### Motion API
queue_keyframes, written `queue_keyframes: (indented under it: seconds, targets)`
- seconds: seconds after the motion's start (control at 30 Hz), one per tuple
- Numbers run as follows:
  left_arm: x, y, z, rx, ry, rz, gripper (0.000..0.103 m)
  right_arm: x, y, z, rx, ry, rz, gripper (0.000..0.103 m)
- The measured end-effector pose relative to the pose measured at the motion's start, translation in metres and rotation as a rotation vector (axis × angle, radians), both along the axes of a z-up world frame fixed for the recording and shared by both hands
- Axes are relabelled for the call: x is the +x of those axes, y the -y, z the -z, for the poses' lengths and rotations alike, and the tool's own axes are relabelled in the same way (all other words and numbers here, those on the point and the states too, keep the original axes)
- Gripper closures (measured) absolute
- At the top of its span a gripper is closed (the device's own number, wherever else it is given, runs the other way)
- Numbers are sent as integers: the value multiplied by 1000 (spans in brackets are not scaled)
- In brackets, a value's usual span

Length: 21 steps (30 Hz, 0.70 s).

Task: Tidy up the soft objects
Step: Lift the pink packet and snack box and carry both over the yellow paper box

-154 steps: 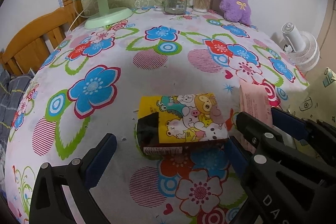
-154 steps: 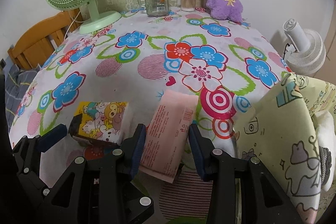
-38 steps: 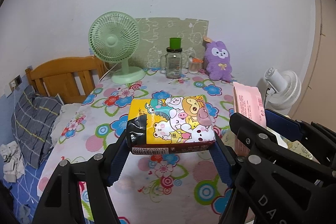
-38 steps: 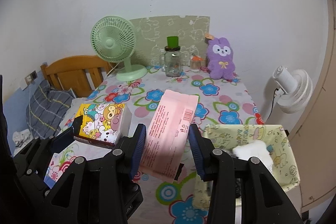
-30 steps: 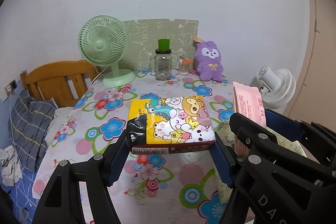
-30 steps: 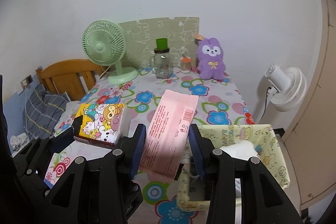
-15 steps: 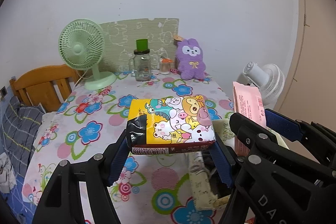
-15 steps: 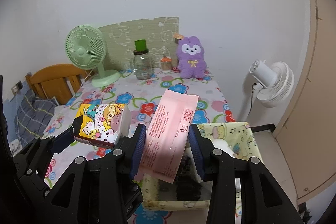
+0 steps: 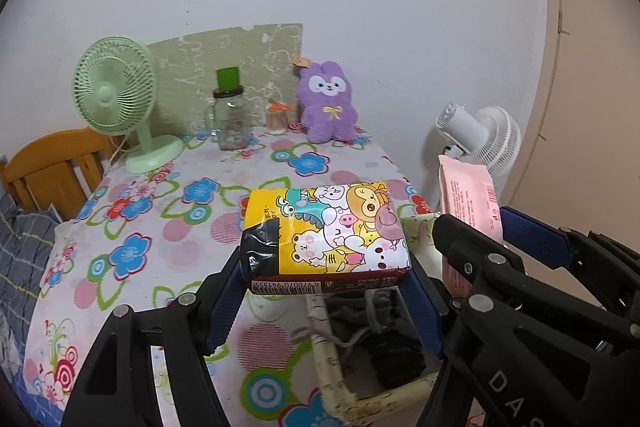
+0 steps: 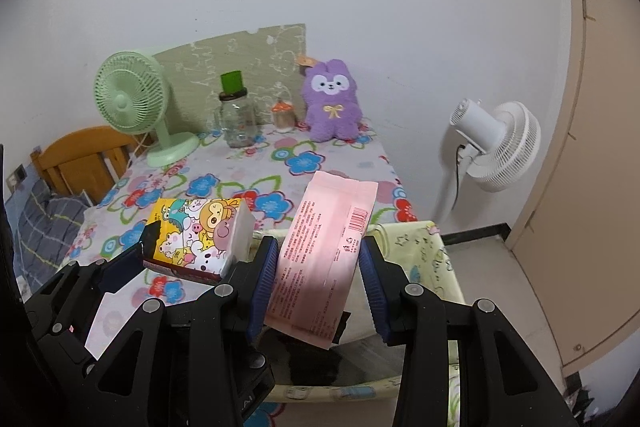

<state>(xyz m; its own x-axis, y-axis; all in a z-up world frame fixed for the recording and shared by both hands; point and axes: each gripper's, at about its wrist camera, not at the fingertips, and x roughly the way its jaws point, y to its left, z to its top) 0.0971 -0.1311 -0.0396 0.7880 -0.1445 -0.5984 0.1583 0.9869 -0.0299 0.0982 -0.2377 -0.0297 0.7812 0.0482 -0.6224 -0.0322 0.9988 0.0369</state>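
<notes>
My left gripper [image 9: 326,291] is shut on a yellow cartoon tissue pack [image 9: 326,235] and holds it in the air over the near left corner of a pale yellow fabric basket [image 9: 332,383]. The pack also shows in the right wrist view [image 10: 196,233]. My right gripper [image 10: 318,283] is shut on a pink wipes pack [image 10: 324,255], held upright above the same basket [image 10: 424,235]. The pink pack also shows in the left wrist view [image 9: 468,199]. Dark clothing [image 9: 384,343] lies inside the basket.
The flowered table [image 9: 160,211] carries a green desk fan [image 9: 116,95], a glass jar with a green lid [image 9: 230,123], a small jar [image 9: 277,117] and a purple plush bunny [image 9: 328,107] at the back. A white floor fan [image 10: 496,147] stands right. A wooden bed frame [image 9: 52,167] is left.
Both grippers have swung to the right with their packs still held. The basket now lies directly below them and more of its inside shows.
</notes>
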Motion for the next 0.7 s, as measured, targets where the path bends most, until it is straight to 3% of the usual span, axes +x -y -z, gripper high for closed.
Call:
queue_keyframes:
  seconds: [0.6, 0.7]
  targets:
    - [26, 45, 39, -1, -117, 97, 28, 20, 47, 39, 16, -91, 69, 58]
    - [29, 51, 44, 6, -133, 104, 23, 22, 51, 44, 11, -102, 76, 58]
